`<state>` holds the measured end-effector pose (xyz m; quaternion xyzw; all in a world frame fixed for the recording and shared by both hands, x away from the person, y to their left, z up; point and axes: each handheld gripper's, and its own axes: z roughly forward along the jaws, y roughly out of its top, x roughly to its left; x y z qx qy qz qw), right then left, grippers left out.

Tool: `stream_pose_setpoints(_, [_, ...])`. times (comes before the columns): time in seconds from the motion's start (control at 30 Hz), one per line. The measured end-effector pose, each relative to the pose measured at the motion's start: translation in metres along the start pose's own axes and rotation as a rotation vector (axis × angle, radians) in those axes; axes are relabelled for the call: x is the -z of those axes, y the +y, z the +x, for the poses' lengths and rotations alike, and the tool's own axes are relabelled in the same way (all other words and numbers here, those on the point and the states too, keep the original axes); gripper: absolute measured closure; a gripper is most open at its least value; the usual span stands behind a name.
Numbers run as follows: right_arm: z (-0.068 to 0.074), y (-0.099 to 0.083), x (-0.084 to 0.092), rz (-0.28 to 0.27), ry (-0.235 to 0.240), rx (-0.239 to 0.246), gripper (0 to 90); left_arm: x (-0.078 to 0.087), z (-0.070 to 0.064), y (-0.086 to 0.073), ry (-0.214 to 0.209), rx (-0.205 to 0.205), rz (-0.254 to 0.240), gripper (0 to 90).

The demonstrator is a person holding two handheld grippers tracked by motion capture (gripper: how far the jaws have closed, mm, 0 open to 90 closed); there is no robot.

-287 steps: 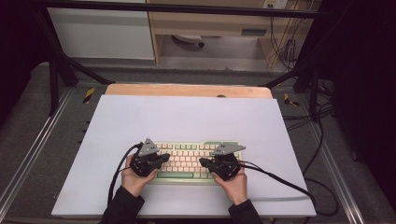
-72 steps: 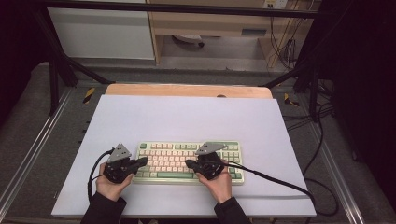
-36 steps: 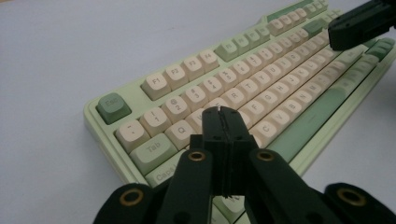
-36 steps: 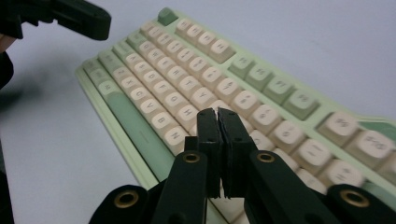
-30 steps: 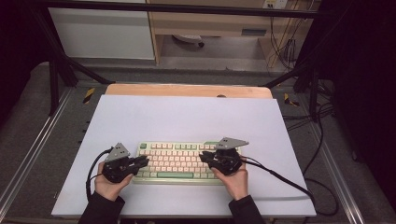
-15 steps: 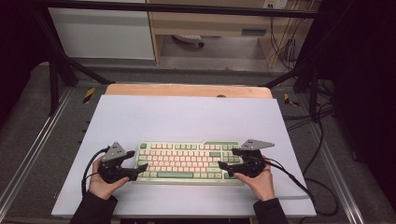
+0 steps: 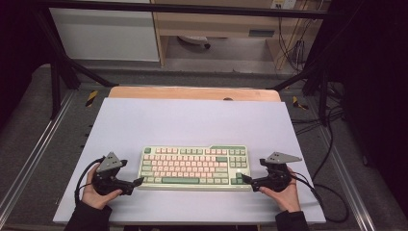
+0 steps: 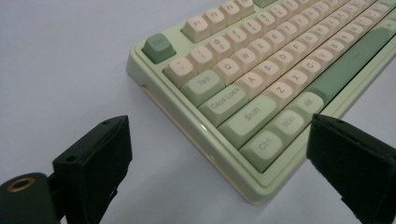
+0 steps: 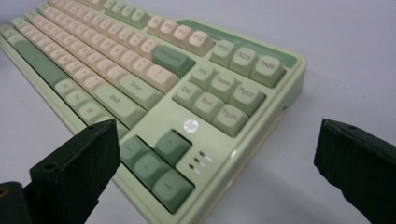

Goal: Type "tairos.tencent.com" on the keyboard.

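A pale green keyboard [image 7: 192,166] with cream and green keys lies flat near the front of the white table top [image 7: 192,120]. My left gripper [image 7: 138,182] sits at its front left corner, held by a hand. In the left gripper view my left gripper [image 8: 219,140] is open, and the keyboard [image 8: 261,79] corner lies between the jaws without touching them. My right gripper [image 7: 246,179] sits at the front right corner. It [image 9: 219,154] is open too, with the keyboard [image 9: 154,79] arrow-key corner between the jaws, untouched. Both pairs of jaws have just been opening.
A wooden strip [image 7: 192,93] borders the table top at the back. Black cables [image 7: 327,192] trail off the right side over the grey floor. Metal frame rails [image 7: 33,154] run along both sides, and a cabinet stands behind.
Both grippers let go of the keyboard and opened. The right hand slid right to the keyboard's right end; the left hand drew slightly left. The keyboard stayed put.
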<state>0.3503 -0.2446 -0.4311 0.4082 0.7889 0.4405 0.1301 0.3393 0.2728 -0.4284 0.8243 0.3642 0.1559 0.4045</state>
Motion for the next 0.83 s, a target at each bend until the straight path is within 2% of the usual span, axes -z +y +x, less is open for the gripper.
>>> stream_pose_setpoints(0.27, [-0.009, -0.019, 0.004, 0.019, -0.001, -0.012, 0.5, 0.005, 0.006, -0.014, 0.004, 0.02, 0.005, 6.5])
stream_pose_setpoints(0.4, [-0.009, -0.025, 0.005, 0.022, -0.004, -0.002, 0.4, 0.006, 0.006, -0.016, -0.002, 0.017, 0.004, 6.5])
stream_pose_setpoints(0.83, [-0.01, -0.029, 0.011, 0.012, -0.009, 0.006, 0.4, 0.004, 0.006, -0.02, -0.005, 0.017, 0.017, 7.0])
